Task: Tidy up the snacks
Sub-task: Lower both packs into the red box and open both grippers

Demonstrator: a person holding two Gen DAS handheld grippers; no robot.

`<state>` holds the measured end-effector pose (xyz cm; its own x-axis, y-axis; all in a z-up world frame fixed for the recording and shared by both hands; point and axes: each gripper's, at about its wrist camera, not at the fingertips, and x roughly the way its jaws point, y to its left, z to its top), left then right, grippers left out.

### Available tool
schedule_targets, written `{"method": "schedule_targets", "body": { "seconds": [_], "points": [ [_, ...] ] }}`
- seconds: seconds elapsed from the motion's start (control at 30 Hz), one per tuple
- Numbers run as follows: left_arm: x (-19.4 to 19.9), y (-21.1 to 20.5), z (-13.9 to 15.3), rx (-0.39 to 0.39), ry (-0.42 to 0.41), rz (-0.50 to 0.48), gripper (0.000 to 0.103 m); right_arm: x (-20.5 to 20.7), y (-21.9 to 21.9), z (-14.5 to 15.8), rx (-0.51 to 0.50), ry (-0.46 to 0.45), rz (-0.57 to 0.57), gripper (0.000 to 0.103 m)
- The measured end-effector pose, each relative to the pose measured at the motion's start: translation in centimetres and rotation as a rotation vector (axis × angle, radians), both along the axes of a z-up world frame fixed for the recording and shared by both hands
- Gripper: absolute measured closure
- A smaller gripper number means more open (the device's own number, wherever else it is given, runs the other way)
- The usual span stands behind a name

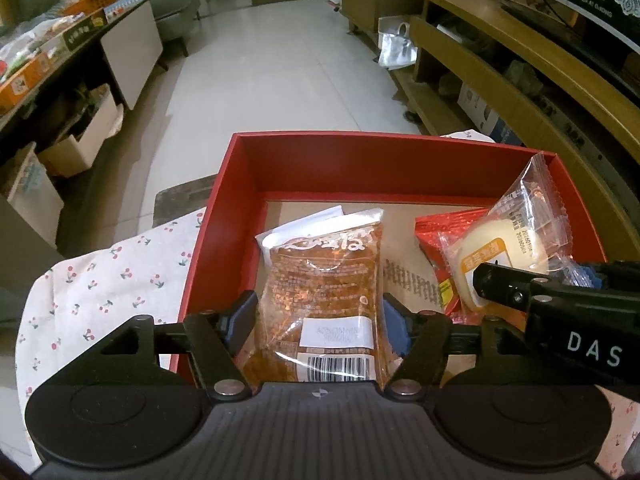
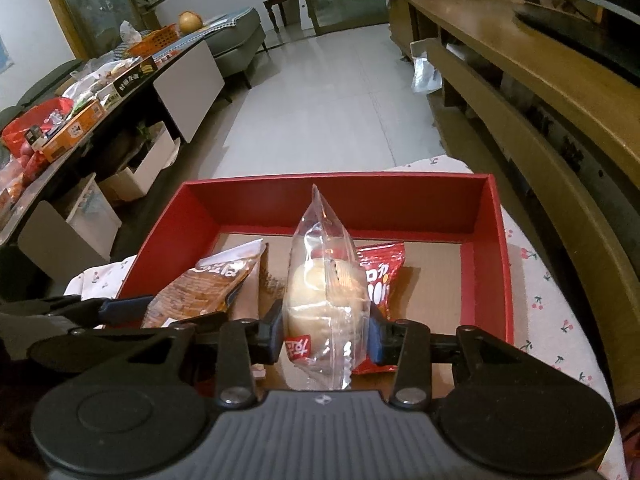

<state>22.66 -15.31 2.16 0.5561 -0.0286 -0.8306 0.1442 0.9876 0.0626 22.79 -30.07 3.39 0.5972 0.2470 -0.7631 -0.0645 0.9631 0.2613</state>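
A red box (image 1: 224, 216) with a cardboard floor stands on a cherry-print cloth; it also shows in the right wrist view (image 2: 488, 264). My left gripper (image 1: 318, 320) is shut on a clear packet of brown snack (image 1: 320, 280) and holds it over the box's near left part. My right gripper (image 2: 326, 336) is shut on a clear packet with a pale round bun (image 2: 324, 280), upright over the box's middle. The bun packet (image 1: 504, 248) and right gripper show at the right of the left wrist view. A red snack bag (image 2: 382, 276) lies on the box floor behind the bun.
The cherry-print cloth (image 1: 100, 280) covers the stand under the box. A dark low table (image 2: 80, 120) with snack boxes and bags is at the left. A wooden TV cabinet (image 2: 540, 80) runs along the right. Tiled floor (image 1: 280, 72) lies ahead.
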Motion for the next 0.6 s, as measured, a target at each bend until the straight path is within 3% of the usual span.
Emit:
{"method": "schedule_targets", "body": {
  "seconds": [0.37, 0.6],
  "points": [
    [-0.6, 0.4, 1.1, -0.02, -0.023, 0.007, 0.02, -0.7, -0.5, 1.3, -0.031, -0.048, -0.023, 0.025],
    [-1.3, 0.3, 2.0, -0.019, -0.048, -0.008, 0.017, -1.3, -0.5, 2.3, -0.04, -0.083, -0.025, 0.024]
  ]
}}
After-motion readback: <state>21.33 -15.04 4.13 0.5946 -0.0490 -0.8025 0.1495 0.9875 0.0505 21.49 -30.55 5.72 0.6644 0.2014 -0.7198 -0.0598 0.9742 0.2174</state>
